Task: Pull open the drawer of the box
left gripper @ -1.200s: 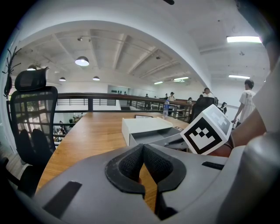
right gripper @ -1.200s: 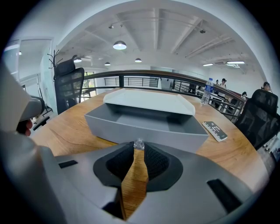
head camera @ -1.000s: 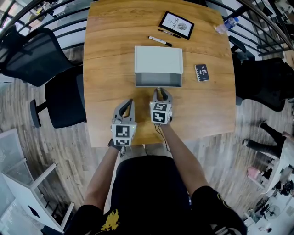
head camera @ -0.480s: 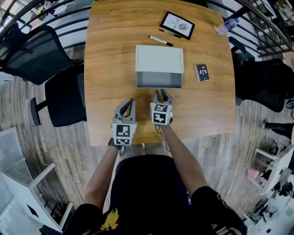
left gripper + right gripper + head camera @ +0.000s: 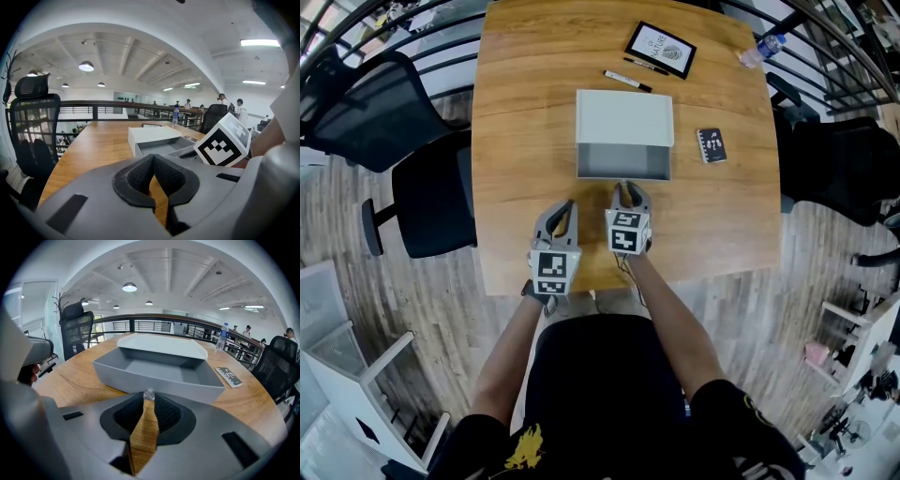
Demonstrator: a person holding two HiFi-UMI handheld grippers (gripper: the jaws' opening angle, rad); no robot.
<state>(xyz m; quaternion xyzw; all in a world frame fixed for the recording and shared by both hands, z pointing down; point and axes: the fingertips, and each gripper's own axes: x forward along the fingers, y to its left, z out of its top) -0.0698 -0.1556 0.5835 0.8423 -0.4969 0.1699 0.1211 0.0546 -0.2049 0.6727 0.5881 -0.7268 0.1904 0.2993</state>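
Wooden tabletop filled the middle of the head view, with black office chairs drawn up at its left and a plank floor around it. A white box sat near the table's centre. Its grey drawer stood pulled out from the box towards the person, the open tray showing in front of the white lid.

The right gripper reached up to the middle of the drawer's front wall. In the right gripper view its jaws were closed on a small clear knob fixed to that wall, the dark pads pinching it at their tips, with the drawer and the box straight ahead.

The left gripper was just beside the right one, apart from the drawer and over bare wood. In its own view the jaws met at the tips with nothing between them, and the right gripper's marker cube showed close at its right.

Beyond the box lay a black marker pen and a framed picture. A small dark card lay to the right of the box, well apart from it. A water bottle lay near the table's far right edge.
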